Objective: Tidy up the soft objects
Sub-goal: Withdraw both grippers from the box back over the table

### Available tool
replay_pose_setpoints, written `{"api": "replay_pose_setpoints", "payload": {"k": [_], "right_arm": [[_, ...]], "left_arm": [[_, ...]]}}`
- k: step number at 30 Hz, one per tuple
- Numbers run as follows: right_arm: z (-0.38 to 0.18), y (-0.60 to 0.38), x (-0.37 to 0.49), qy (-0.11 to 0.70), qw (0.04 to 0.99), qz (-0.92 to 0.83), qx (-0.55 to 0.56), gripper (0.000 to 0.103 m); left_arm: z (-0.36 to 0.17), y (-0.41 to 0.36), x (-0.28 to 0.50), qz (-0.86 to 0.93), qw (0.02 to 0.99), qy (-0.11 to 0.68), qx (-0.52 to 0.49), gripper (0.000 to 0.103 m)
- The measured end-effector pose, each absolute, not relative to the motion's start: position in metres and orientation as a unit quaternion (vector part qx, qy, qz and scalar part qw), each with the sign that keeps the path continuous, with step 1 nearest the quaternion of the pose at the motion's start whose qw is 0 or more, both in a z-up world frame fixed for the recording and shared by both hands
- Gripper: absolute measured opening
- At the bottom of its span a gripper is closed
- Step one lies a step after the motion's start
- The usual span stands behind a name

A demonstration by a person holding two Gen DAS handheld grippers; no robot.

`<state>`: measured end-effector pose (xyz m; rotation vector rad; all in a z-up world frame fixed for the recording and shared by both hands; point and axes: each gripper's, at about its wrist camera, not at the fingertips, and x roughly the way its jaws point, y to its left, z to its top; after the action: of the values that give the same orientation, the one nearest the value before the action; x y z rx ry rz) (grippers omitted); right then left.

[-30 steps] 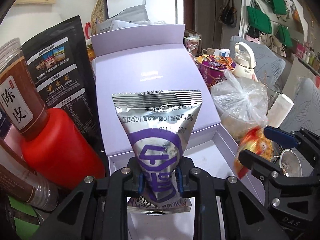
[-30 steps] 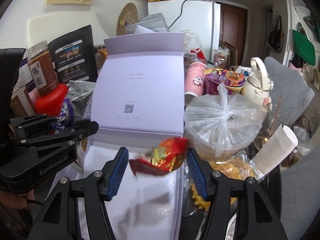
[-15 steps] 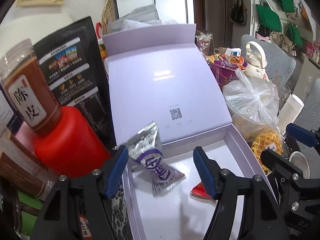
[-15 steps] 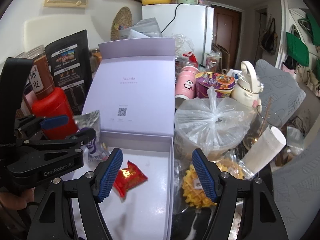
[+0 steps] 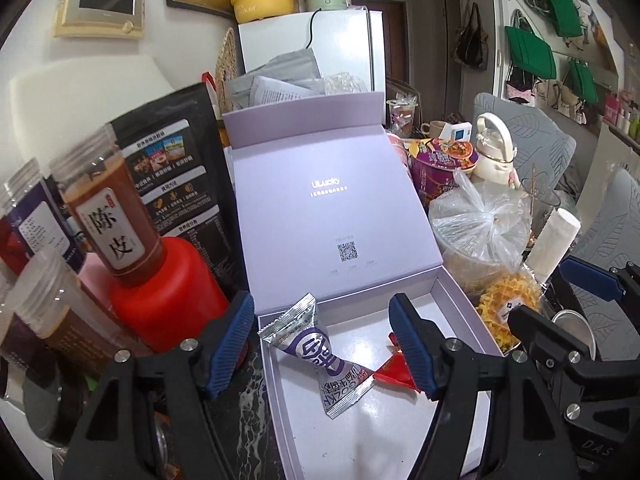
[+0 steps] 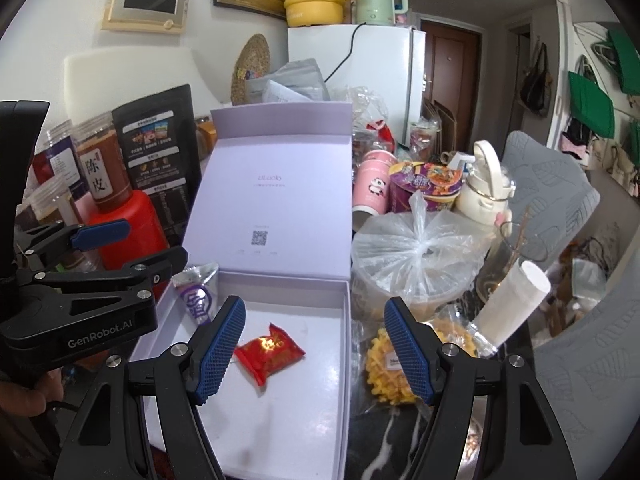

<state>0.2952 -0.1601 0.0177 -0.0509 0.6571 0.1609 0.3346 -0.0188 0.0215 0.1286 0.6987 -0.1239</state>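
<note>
A silver and purple snack packet (image 5: 320, 356) lies on the white floor of the open lilac box (image 5: 460, 312), towards its left wall. Beside it lies a red snack packet (image 5: 394, 372), partly hidden behind a finger in the left wrist view. My left gripper (image 5: 320, 320) hangs open above the silver packet and touches nothing. In the right wrist view the red packet (image 6: 270, 352) lies mid-box and the silver packet (image 6: 196, 296) sits in the far left corner. My right gripper (image 6: 315, 304) is open above the box (image 6: 344, 320). The left gripper (image 6: 148, 242) shows at the left.
Left of the box stand a red-capped jar (image 5: 160, 292) and a black pouch (image 5: 176, 184). To its right crowd a tied plastic bag (image 5: 480, 232), a yellow waffle packet (image 5: 504, 308), a white paper roll (image 5: 552, 240) and a noodle cup (image 5: 440, 160). The raised lid closes the back.
Both grippers opened and let go: the silver packet and the red packet dropped into the box. Both grippers then rose and drew back from it.
</note>
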Motion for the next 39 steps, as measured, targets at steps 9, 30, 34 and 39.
{"api": "replay_pose_setpoints", "payload": {"k": [9,30,34,39], "right_arm": [[0.046,-0.159,0.260,0.294,0.952,0.077,-0.028,0.073],[0.084,-0.162,0.155,0.241,0.968,0.069,-0.033,0.092],[0.085,-0.165,0.138,0.237,0.968,0.068,-0.034,0.097],[0.081,-0.165,0.117,0.236,0.969,0.068,-0.030,0.099]], "left_arm": [[0.057,-0.015,0.292,-0.055,0.950,0.302,0.062,0.070],[0.097,-0.012,0.188,-0.062,0.966,0.244,0.054,0.081],[0.097,-0.011,0.169,-0.068,0.966,0.242,0.052,0.082],[0.096,-0.010,0.145,-0.065,0.968,0.236,0.058,0.082]]}}
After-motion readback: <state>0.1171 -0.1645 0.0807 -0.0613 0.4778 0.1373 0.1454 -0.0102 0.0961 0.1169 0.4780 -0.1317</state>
